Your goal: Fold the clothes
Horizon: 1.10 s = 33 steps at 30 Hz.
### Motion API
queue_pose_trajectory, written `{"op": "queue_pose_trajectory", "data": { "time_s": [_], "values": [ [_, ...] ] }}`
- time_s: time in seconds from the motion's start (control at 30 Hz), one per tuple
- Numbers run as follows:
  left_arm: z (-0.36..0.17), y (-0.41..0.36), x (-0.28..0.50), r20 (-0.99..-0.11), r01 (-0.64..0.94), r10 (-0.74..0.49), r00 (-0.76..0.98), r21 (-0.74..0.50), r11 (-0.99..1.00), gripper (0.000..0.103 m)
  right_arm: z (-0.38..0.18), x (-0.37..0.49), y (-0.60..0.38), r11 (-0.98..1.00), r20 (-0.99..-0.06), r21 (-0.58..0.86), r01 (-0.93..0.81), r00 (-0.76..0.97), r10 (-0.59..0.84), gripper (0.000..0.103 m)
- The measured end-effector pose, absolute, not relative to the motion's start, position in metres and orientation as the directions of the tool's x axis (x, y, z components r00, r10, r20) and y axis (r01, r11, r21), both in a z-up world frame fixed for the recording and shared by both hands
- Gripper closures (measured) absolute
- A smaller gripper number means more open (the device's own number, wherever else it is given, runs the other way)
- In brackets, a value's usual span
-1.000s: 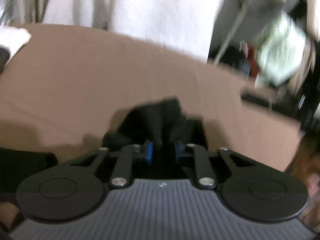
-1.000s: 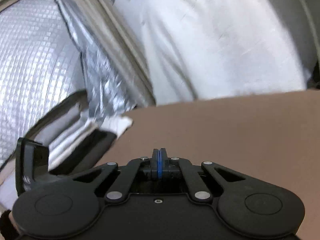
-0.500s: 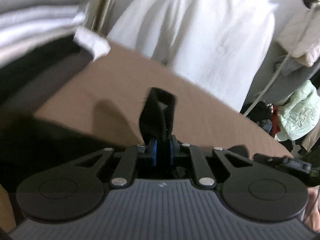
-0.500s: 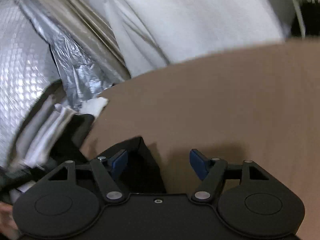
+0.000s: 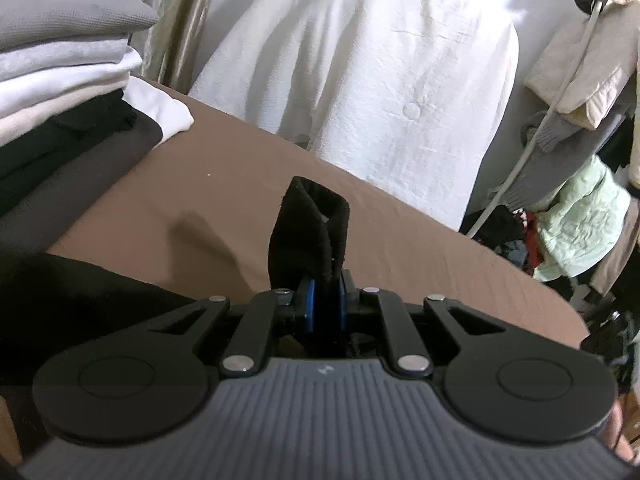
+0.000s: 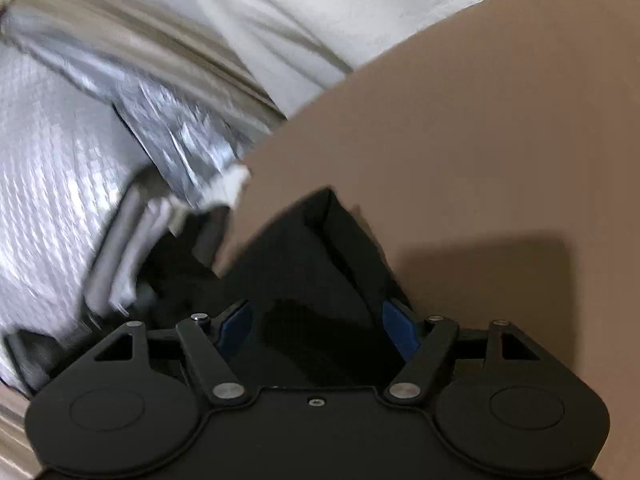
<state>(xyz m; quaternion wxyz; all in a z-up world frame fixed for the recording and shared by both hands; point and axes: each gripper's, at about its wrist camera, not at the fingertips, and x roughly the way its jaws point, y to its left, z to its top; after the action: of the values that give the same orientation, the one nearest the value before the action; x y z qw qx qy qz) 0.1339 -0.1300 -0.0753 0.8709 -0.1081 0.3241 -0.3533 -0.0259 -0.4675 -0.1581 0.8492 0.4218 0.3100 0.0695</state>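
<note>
Left wrist view: the left gripper [image 5: 323,304] is clamped on a bunched edge of a black garment [image 5: 308,232], whose pinched cloth stands up in a small fold just past the blue pads [image 5: 309,309]. More black cloth [image 5: 80,300] lies at lower left on the brown bed [image 5: 400,248]; whether it is the same piece cannot be told. A stack of folded clothes [image 5: 68,60] sits on the bed at far left, beside a white sheet [image 5: 380,60] hanging behind. The step in hand looks like taking hold of the garment at two points to spread or fold it.

Right wrist view: blurred. The right gripper [image 6: 316,330] has its fingers wide apart, with the black garment [image 6: 304,256] lying between and ahead of them over the bed [image 6: 480,140]. The cloth looks soft, dark and thick, doubled at a corner. Nothing is pinched yet.

The next move likely calls for closing the right fingers on this edge, well apart from the left hold, so the cloth can be pulled taut.
</note>
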Motion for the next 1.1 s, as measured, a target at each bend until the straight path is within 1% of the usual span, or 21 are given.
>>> {"op": "queue_pose_trajectory", "data": {
  "time_s": [0.07, 0.1, 0.13, 0.17, 0.2, 0.23, 0.3, 0.4, 0.5, 0.63, 0.73, 0.8, 0.87, 0.93, 0.97, 1.03, 1.1],
  "values": [
    [-0.079, -0.130, 0.134, -0.503, 0.543, -0.680, 0.534, -0.412, 0.731, 0.092, -0.160, -0.022, -0.456, 0.664, -0.507, 0.733, 0.147, 0.769, 0.389, 0.023],
    [-0.083, -0.131, 0.137, -0.528, 0.531, -0.670, 0.521, -0.414, 0.739, 0.092, -0.160, -0.019, -0.450, 0.680, -0.530, 0.717, 0.153, 0.754, 0.389, 0.024],
    [-0.088, -0.132, 0.140, -0.557, 0.514, -0.658, 0.507, -0.417, 0.749, 0.092, -0.158, -0.018, -0.445, 0.699, -0.550, 0.697, 0.161, 0.746, 0.375, 0.028],
    [-0.094, -0.130, 0.143, -0.577, 0.486, -0.656, 0.487, -0.445, 0.752, 0.092, -0.152, -0.020, -0.442, 0.722, -0.562, 0.670, 0.172, 0.753, 0.342, 0.052],
    [-0.099, -0.127, 0.145, -0.592, 0.450, -0.659, 0.465, -0.483, 0.751, 0.092, -0.145, -0.022, -0.441, 0.744, -0.569, 0.644, 0.180, 0.763, 0.307, 0.074],
    [-0.102, -0.123, 0.146, -0.587, 0.429, -0.673, 0.450, -0.519, 0.740, 0.093, -0.137, -0.024, -0.439, 0.764, -0.574, 0.616, 0.190, 0.773, 0.271, 0.087],
    [-0.090, -0.124, 0.137, -0.552, 0.479, -0.685, 0.476, -0.490, 0.728, 0.093, -0.120, -0.030, -0.437, 0.798, -0.571, 0.567, 0.202, 0.795, 0.204, 0.087],
    [-0.068, -0.128, 0.123, -0.492, 0.567, -0.696, 0.523, -0.409, 0.715, 0.093, -0.085, -0.046, -0.437, 0.826, -0.506, 0.532, 0.185, 0.852, 0.136, 0.088],
    [-0.053, -0.127, 0.115, -0.437, 0.602, -0.732, 0.523, -0.418, 0.680, 0.093, -0.050, -0.062, -0.437, 0.853, -0.438, 0.494, 0.169, 0.896, 0.076, 0.088],
    [-0.037, -0.128, 0.103, -0.407, 0.641, -0.742, 0.533, -0.378, 0.668, 0.093, -0.003, -0.078, -0.434, 0.887, -0.395, 0.441, 0.136, 0.917, 0.055, 0.088],
    [-0.021, -0.128, 0.100, -0.351, 0.667, -0.789, 0.504, -0.421, 0.614, 0.093, 0.032, -0.100, -0.443, 0.902, -0.340, 0.420, 0.103, 0.939, 0.051, 0.088],
    [-0.003, -0.139, 0.109, -0.326, 0.688, -0.808, 0.490, -0.425, 0.589, 0.093, 0.057, -0.104, -0.451, 0.917, -0.308, 0.387, 0.098, 0.951, 0.028, 0.088],
    [0.020, -0.159, 0.123, -0.300, 0.708, -0.803, 0.515, -0.379, 0.596, 0.093, 0.078, -0.097, -0.463, 0.926, -0.290, 0.359, 0.113, 0.957, -0.005, 0.088],
    [0.044, -0.184, 0.143, -0.276, 0.720, -0.782, 0.559, -0.307, 0.623, 0.093, 0.096, -0.077, -0.481, 0.935, -0.302, 0.320, 0.151, 0.952, -0.050, 0.088],
    [0.046, -0.196, 0.154, -0.287, 0.707, -0.765, 0.577, -0.293, 0.643, 0.094, 0.103, -0.064, -0.495, 0.938, -0.323, 0.300, 0.174, 0.944, -0.072, 0.088],
    [0.039, -0.219, 0.180, -0.331, 0.666, -0.723, 0.606, -0.287, 0.689, 0.094, 0.110, -0.030, -0.526, 0.925, -0.405, 0.282, 0.255, 0.906, -0.126, 0.088],
    [0.032, -0.241, 0.205, -0.375, 0.622, -0.679, 0.631, -0.278, 0.732, 0.090, 0.105, 0.006, -0.560, 0.893, -0.494, 0.285, 0.349, 0.852, -0.175, 0.087]
  ]
}}
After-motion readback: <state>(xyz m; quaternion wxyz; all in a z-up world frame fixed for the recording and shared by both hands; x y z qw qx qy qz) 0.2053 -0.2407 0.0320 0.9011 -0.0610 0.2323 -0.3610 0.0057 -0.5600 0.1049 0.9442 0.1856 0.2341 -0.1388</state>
